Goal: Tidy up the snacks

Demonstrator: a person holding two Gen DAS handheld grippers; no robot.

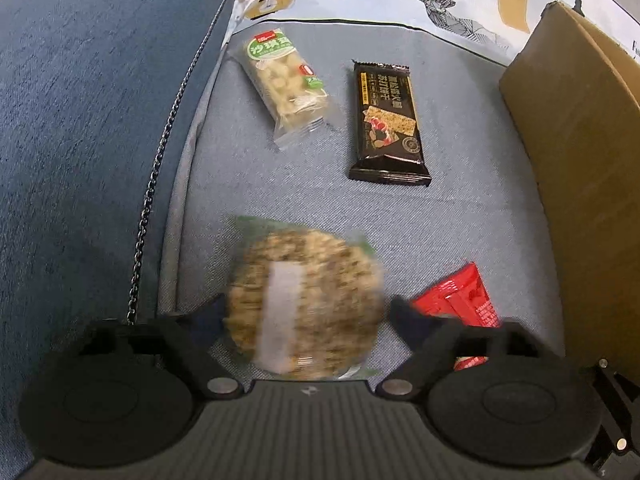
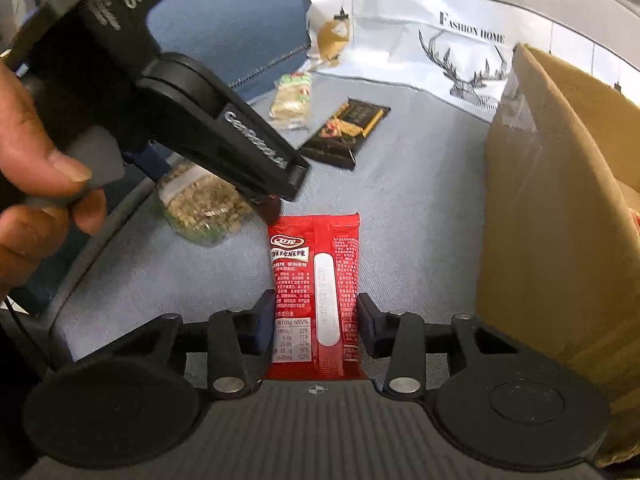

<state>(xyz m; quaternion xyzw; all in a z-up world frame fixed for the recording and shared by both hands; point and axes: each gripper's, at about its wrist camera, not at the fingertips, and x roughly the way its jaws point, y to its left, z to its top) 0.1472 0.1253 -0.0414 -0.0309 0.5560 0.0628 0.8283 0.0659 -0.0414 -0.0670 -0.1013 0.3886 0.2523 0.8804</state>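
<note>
Right gripper [image 2: 316, 320]: red snack sachet [image 2: 314, 280] lies between its fingers, long axis running straight away from them along the blue sofa cushion [image 2: 400, 208]; the pads flank both edges, but whether they are pressing I cannot tell. Left gripper [image 1: 304, 312] straddles the round grain cake [image 1: 304, 304], fingers spread, right one apart from it. Cardboard box [image 2: 552, 220] stands just right of the sachet, nearer the right hand.
</note>
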